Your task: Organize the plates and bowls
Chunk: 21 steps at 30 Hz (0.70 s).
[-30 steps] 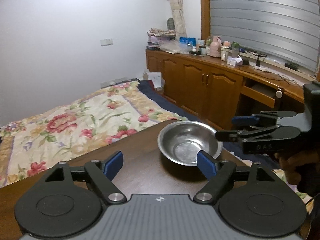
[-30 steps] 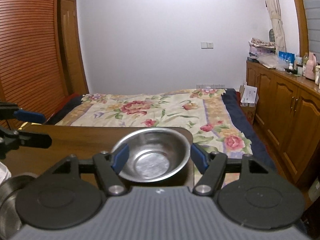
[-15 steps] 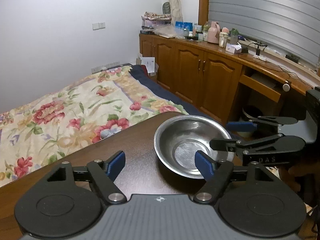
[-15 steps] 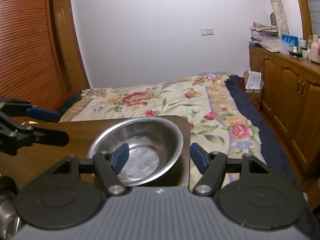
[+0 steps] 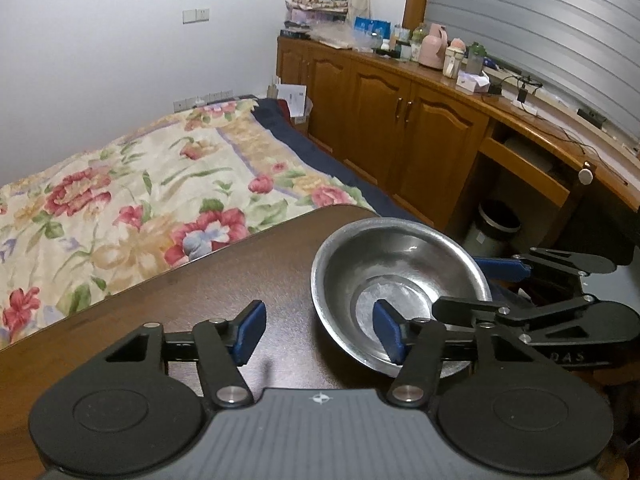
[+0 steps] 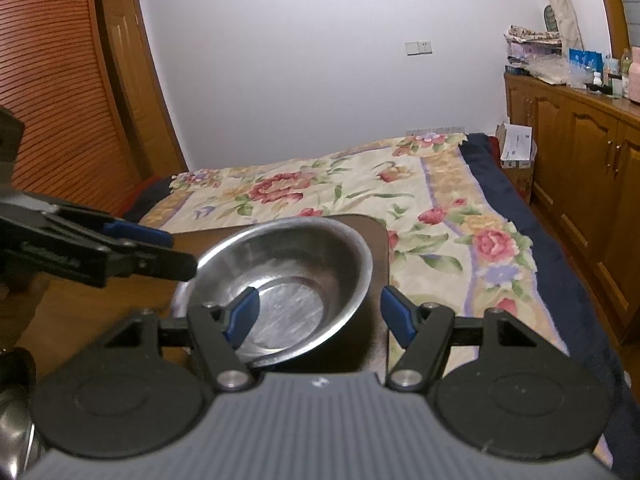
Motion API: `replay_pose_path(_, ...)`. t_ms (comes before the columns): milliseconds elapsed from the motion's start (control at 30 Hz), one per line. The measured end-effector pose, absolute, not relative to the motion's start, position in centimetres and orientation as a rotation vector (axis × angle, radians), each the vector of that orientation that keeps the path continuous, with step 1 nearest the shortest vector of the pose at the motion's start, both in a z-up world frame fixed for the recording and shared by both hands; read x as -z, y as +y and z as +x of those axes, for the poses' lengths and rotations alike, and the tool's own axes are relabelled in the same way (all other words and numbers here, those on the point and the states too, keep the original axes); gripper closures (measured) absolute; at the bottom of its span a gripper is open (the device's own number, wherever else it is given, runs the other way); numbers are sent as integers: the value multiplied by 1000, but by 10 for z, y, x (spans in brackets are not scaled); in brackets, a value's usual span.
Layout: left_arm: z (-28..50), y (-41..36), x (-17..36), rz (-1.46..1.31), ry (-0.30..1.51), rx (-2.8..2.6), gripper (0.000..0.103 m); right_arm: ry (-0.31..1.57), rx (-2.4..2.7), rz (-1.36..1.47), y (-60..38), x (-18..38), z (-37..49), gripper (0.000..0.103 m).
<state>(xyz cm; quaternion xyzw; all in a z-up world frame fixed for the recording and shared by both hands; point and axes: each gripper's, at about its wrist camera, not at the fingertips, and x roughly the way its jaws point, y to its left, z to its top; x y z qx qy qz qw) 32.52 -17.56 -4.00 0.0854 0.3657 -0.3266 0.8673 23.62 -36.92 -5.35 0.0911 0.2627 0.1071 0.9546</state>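
Observation:
A steel bowl (image 5: 400,280) sits near the far right corner of the dark wooden table (image 5: 200,300). My left gripper (image 5: 320,334) straddles the bowl's left rim, with its right finger inside the bowl. Its jaws are closing and the pads stand apart from the wall. In the right wrist view the bowl (image 6: 304,264) fills the middle. My right gripper (image 6: 320,316) is open across the bowl's right wall, left finger inside, right finger outside with a gap. The left gripper (image 6: 182,254) reaches the rim from the left. The right gripper (image 5: 460,286) comes in from the right.
A bed with a floral cover (image 5: 140,200) lies just past the table's far edge. Wooden cabinets (image 5: 400,120) with clutter on top line the right wall, and a bin (image 5: 492,228) stands under the desk. Part of another steel vessel (image 6: 12,420) shows at the lower left.
My left gripper came forward and down to the bowl and narrowed its jaws, so its right finger is now inside the bowl. The right gripper edged closer, its left finger now over the bowl's floor.

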Motion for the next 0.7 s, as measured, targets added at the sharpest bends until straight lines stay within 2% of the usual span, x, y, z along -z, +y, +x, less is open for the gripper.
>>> replay_pose_path(233,335,-178,45,152,808,697,48,546,-227,202,-369,56,236,39)
replay_pose_path(333,340,-179,50,148,838,698,52,553,-232,209,-369,57,237,47)
replay_pose_path(467,343,-179,55,147,860,692,57,558,-234,209,-368,57,236,51)
replay_pose_path(533,344,-178,55,135,873,698,61,561,-234,206,-368,57,236,54)
replay_pose_path(600,344,-178,54,124,884,711,76,565,-232,209,-368,58,236,56)
replay_pose_path(667,342,-178,51,113,898,725,84,571,-239,220,-368,58,236,66)
replay_pose_path(700,338,-178,48,113,892,724,84,575,-243,225,-369,58,236,69)
